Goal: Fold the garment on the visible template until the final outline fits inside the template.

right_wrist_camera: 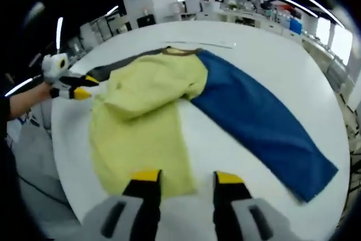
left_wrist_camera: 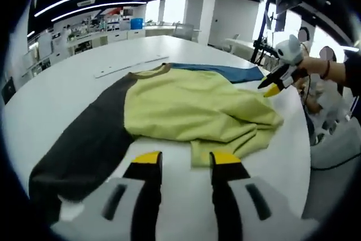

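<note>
Soft, matt cloth is seen in the shirt (left_wrist_camera: 192, 105); the white surface (left_wrist_camera: 73, 77) is smooth, faintly glossy.

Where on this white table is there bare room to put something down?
The white table is bare beyond the blue sleeve, out to the far edge. Another bare strip lies between the blue sleeve and the yellow-green shirt body, just ahead of the right gripper. In the left gripper view, the stretch past the dark sleeve is free. The middle is crowded with bunched fabric.
</note>
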Demonstrator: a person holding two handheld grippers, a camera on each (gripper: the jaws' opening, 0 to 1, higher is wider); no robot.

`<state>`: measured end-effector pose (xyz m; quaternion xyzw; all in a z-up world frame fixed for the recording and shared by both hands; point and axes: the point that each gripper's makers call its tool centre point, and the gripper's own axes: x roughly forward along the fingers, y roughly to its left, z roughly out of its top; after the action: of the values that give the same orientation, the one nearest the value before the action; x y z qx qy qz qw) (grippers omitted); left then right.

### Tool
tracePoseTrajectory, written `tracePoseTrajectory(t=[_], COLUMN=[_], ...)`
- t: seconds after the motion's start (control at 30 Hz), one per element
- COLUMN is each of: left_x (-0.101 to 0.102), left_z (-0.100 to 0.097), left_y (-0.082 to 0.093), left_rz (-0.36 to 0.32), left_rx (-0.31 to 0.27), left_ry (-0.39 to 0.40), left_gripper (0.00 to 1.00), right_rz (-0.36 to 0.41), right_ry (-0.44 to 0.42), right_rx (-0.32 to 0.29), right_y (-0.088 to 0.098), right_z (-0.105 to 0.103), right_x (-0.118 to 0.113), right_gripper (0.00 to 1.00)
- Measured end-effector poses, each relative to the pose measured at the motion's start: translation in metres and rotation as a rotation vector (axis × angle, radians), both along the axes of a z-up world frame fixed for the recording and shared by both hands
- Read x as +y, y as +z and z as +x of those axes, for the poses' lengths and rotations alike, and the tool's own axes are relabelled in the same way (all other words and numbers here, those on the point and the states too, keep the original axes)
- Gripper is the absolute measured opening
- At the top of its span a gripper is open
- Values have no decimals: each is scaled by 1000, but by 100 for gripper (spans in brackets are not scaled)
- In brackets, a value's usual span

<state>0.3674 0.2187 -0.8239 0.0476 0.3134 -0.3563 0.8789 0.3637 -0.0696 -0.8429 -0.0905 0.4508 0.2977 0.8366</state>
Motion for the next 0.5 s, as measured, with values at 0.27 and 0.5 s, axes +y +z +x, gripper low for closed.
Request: tracePoseTrajectory(t=[0.27, 0.5], left_x=[-7, -16], left_z=[1, 1], left_y=[-14, -13], left_rz=[32, 42], left_rx=[22, 22], left_ry=[-42, -57], left_gripper=[22, 14], right_rz=[-15, -32], right_ry=[24, 45], right_rx=[2, -8], right_y=[-4, -4], right_z=[-1, -4], right_x=[1, 3], right_gripper=[19, 7])
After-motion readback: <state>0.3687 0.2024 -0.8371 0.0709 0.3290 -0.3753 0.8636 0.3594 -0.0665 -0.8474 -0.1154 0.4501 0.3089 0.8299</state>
